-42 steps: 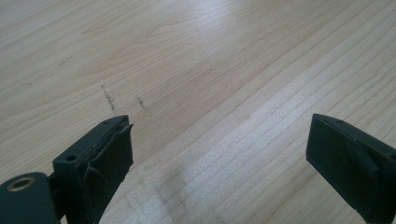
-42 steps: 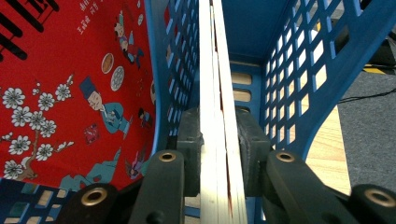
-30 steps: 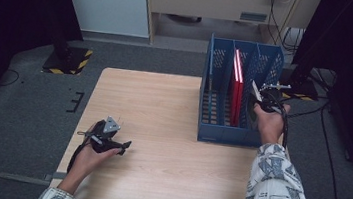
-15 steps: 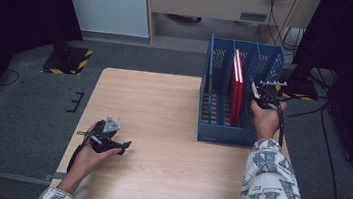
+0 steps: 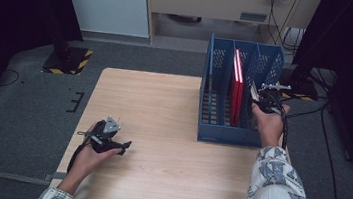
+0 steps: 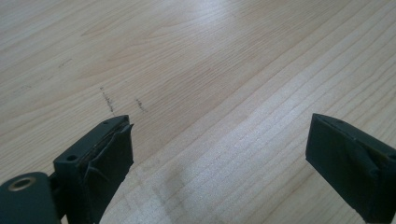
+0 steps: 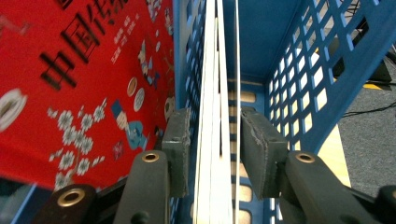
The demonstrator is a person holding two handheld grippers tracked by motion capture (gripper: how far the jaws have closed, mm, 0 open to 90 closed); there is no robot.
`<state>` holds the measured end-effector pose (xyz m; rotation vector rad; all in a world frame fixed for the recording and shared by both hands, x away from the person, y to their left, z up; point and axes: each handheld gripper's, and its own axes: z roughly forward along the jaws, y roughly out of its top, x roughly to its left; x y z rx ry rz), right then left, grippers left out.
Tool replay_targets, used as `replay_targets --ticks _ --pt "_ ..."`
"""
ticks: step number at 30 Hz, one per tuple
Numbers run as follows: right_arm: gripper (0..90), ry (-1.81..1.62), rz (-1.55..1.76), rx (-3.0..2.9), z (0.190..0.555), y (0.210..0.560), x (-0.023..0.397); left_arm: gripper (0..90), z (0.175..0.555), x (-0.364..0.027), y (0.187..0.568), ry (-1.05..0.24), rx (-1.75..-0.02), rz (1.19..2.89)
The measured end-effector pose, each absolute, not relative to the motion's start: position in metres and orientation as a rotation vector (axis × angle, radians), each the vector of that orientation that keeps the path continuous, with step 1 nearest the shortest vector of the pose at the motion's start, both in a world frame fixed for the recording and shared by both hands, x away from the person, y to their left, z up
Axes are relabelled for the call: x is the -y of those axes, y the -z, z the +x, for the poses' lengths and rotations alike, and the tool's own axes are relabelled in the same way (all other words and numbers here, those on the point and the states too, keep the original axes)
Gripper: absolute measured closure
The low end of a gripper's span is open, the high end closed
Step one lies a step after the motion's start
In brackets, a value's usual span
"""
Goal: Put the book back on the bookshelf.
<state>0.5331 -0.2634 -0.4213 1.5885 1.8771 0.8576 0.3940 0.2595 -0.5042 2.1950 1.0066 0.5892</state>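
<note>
Item: thin white-edged book (image 7: 215,116) in blue plastic file rack (image 5: 215,91) at the worktop's right edge; our right gripper (image 7: 215,144) has just been opening, pads now clear, so we judge it placed and withdraw next; left gripper (image 6: 219,158) open, empty.

place: lab/office | evidence: file rack (image 5: 234,131), cables (image 5: 280,10), taped floor marker (image 5: 70,62)

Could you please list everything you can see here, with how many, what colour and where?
File rack: one, blue, right side of the table.
Red book: one, standing in a middle slot of the rack.
White booklet: one, edge-on between the right gripper's fingers, in the rack's right slot.
Table: one, light wood.
Left gripper: one, black, open, resting low at the table's left front.
Right gripper: one, black, its jaws have just been opening, apart from the booklet.
</note>
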Motion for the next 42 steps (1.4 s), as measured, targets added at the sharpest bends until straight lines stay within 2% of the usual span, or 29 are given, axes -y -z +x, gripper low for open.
replay_targets --ticks 13,42 --pt "55.3 -0.879 1.549 -1.893 0.514 0.419 0.262 6.6 0.392 -0.259 0.502 -0.606 -1.003 2.200" --pt "69.3 -0.835 1.500 -1.923 0.501 0.431 0.258 7.0 0.391 -0.257 0.502 -0.610 -0.992 2.202"
